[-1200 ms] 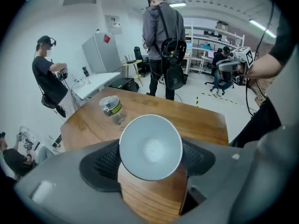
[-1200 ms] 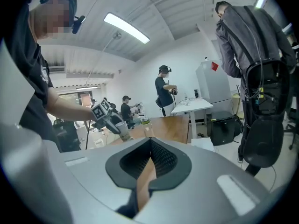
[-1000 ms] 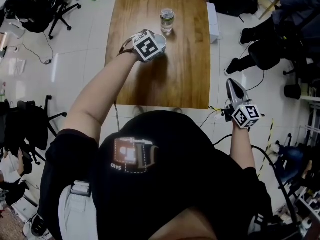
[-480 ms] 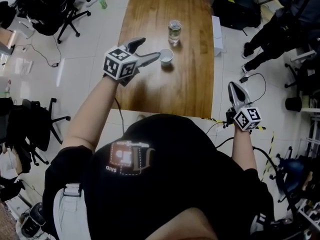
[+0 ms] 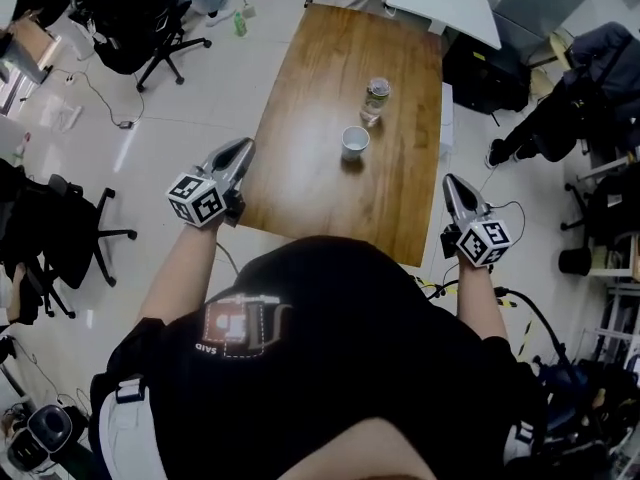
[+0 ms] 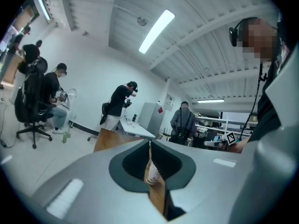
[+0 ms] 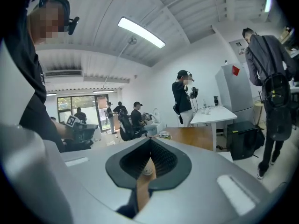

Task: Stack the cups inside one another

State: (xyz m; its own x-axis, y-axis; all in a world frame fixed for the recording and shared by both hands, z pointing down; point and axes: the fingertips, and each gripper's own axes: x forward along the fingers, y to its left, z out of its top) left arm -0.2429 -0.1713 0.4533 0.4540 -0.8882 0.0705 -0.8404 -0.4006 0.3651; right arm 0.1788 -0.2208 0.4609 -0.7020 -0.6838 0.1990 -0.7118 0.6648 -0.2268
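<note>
The left gripper [image 5: 240, 151] has drawn back off the left edge of the table [image 5: 315, 78], its jaws just closed on nothing. The right gripper [image 5: 452, 182], clenched and empty, hangs off the right edge. The white cup [image 5: 354, 141] stands mid-table, long axis upright, mouth up, near the clear cup [image 5: 376, 98].

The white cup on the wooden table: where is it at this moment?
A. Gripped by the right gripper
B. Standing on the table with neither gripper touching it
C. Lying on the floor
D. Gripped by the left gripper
B: the white cup stands upright on the table, while the left gripper and right gripper are out beyond the table's two sides, both closed on nothing.
</note>
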